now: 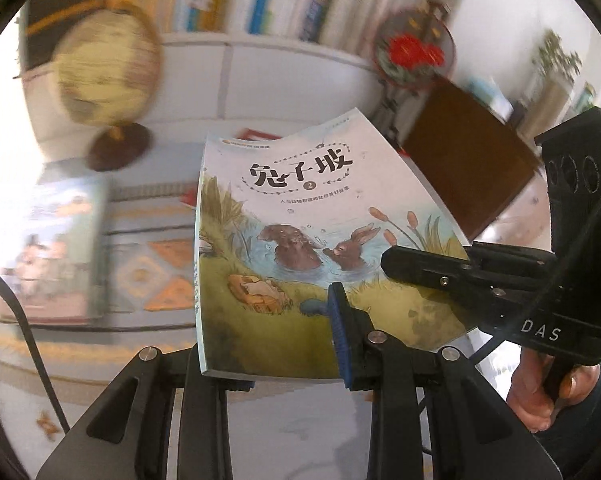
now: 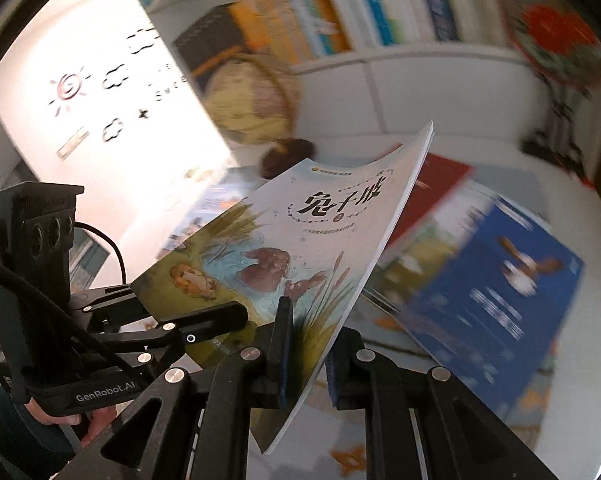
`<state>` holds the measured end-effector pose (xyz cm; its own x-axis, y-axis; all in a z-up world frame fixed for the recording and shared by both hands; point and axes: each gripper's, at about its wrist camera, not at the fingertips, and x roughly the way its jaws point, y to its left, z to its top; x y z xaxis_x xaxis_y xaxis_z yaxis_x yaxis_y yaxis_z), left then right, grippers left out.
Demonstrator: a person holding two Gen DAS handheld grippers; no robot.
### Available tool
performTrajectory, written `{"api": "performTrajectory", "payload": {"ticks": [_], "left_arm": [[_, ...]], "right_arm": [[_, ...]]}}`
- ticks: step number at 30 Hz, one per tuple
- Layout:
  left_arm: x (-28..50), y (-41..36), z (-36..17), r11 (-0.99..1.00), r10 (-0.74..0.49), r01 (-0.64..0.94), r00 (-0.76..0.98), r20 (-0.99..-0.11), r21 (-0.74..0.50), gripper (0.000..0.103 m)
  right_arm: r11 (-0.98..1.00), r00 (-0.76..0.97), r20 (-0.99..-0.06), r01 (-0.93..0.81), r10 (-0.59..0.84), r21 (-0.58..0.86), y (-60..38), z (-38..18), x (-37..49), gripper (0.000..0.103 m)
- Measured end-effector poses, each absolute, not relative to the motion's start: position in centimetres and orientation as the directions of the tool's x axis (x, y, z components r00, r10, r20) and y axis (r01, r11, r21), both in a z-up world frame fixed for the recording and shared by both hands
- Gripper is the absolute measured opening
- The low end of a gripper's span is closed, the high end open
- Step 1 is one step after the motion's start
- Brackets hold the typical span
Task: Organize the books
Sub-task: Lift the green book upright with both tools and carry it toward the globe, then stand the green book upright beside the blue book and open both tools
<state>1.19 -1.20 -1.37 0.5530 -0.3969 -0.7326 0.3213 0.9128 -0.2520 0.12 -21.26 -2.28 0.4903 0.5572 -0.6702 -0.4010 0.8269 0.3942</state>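
Clearly the rabbit picture book point(image 1: 300, 232) is off the worktop, held in the air between both grippers, its cover facing up and its far top edge pointing toward the bookshelf point(image 1: 260, 8) ahead. Its long axis runs away from the hands, bottom edge nearest them, and the thin pages sag between the two holds. The left gripper point(image 1: 260, 344) pinches the bottom edge near the spine corner, jaws closed only as far as the book's thickness allows. The right gripper point(image 2: 308, 360) is pressed nearly together on the opposite long edge, seen in the right wrist view with the cover passing between its blue pads point(image 2: 286, 360).

Judging by this, the coming move depends on tipping the book upright so its spine can meet the row of shelved books above and ahead; both hands sit about equally near. Below lie a blue book point(image 2: 492, 280) and a red one point(image 2: 432, 196) on the worktop point(image 2: 572, 380), with a globe point(image 1: 104, 68) just left of the path.
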Motion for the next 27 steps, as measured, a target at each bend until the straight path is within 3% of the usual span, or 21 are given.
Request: {"api": "performTrajectory", "payload": {"ticks": [14, 27], "left_arm": [[5.6, 18.2, -0.7, 0.966, -0.258, 0.16, 0.625, -0.737, -0.203, 0.026], [11.0, 24.1, -5.4, 0.944, -0.324, 0.148, 0.584, -0.744, -0.295, 0.026]], "right_arm": [[0.758, 0.419, -0.659, -0.526, 0.625, 0.385, -0.3, -0.6, 5.8, 0.015], [0.795, 0.374, -0.727, -0.466, 0.575, 0.389, 7.6, -4.4, 12.7, 0.016]]}}
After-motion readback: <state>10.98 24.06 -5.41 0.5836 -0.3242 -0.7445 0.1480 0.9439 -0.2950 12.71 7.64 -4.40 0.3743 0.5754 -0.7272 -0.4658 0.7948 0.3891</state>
